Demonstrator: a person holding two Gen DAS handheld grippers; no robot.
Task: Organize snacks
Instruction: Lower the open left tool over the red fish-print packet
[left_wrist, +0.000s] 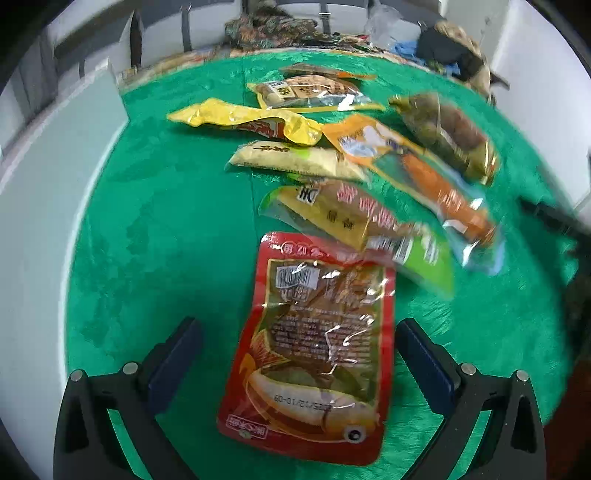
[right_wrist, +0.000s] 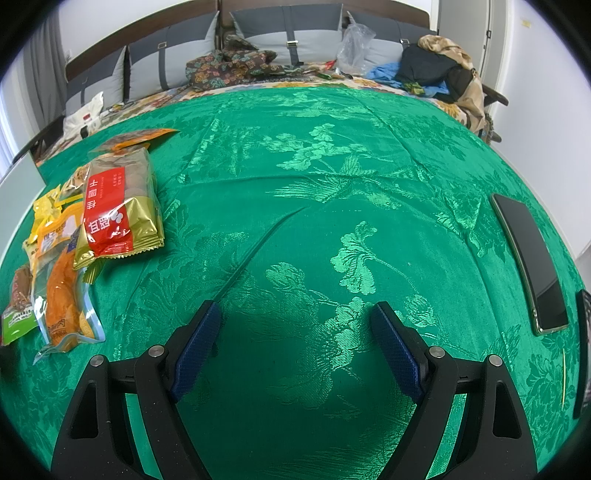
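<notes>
Fingers of your left gripper (left_wrist: 297, 338) stand spread on either side of the red fish-snack pouch (left_wrist: 314, 347) lying on the green cloth (left_wrist: 166, 240), probably not yet touching it, so close squarely next, while your right gripper (right_wrist: 295, 321) hangs spread over bare cloth.
</notes>
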